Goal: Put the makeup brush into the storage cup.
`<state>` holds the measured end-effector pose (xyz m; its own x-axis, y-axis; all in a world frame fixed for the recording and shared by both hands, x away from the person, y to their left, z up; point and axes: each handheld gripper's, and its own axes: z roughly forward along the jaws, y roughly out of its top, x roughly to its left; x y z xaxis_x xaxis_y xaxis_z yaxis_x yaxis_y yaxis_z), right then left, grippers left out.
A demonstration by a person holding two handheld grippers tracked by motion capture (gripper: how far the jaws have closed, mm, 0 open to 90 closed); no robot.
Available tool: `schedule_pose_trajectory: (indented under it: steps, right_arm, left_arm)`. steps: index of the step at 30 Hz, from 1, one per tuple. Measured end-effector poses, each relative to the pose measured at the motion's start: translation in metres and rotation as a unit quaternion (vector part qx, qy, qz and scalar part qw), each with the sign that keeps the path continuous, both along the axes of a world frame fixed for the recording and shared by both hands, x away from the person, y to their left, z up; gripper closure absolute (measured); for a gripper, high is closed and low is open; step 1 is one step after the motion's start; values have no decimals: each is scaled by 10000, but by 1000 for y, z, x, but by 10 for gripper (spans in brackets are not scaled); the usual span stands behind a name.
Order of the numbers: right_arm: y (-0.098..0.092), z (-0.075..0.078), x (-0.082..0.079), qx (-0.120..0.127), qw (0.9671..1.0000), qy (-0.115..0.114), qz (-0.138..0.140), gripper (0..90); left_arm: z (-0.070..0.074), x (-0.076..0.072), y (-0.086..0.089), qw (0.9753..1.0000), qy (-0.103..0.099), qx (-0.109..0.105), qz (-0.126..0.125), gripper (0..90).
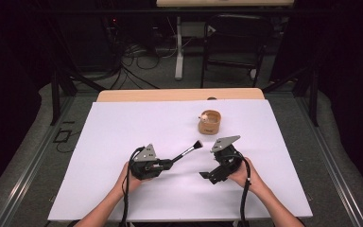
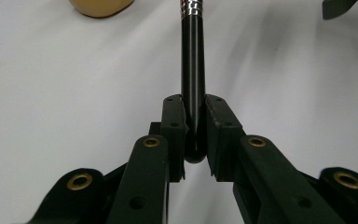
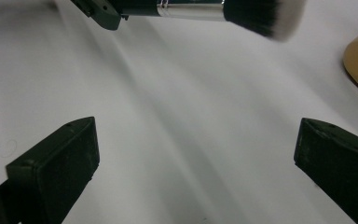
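A makeup brush (image 1: 187,151) with a black handle (image 2: 193,70), a silver ferrule and black, white-tipped bristles (image 3: 263,16) is held above the white table cover. My left gripper (image 1: 169,164) is shut on the handle's end, the brush pointing up and to the right. My right gripper (image 1: 205,175) stands open just right of the brush, its jaws far apart with nothing between them. A small round wooden bowl (image 1: 210,121) sits beyond both grippers, with a small pale object at its left rim.
The white cover (image 1: 123,127) spreads over the wooden table (image 1: 179,94). Behind the table stand a black chair (image 1: 236,42), a white table leg and cables on the floor.
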<state>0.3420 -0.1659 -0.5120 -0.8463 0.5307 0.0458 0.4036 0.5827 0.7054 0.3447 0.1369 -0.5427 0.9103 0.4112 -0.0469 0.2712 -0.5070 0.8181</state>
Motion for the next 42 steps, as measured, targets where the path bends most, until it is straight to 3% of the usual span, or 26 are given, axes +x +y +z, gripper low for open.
schedule_pose_trajectory:
  steps: [4,12,19,24,31,35,37,39,42]
  right_arm:
    - [3,-2,0,-69,9999,94,38,0]
    - [9,-3,0,168,9998,97,-46,0]
    - [11,-3,0,311,9994,140,16,0]
    - [12,-4,3,412,9987,294,55,0]
    - [14,-2,5,659,9977,178,6,4]
    - [15,0,7,885,9960,67,-83,150]
    - [15,1,8,930,9956,65,-120,166]
    - [16,3,11,1180,9926,14,-285,252]
    - [17,3,13,1313,9907,-23,-356,286]
  left_arm:
    - [1,1,1,9999,-28,-146,80,793]
    - [4,0,4,9979,-122,-562,292,793]
    - [3,1,0,9968,-109,-695,369,793]
    - [3,0,-4,9958,-149,-793,427,793]
    - [2,1,-7,9951,-165,-853,469,793]
    - [1,1,-8,9949,-157,-854,508,793]
    - [1,2,-9,9950,-160,-849,502,793]
    - [0,2,-9,9950,-153,-852,507,793]
    - [0,1,-11,9949,-167,-843,522,793]
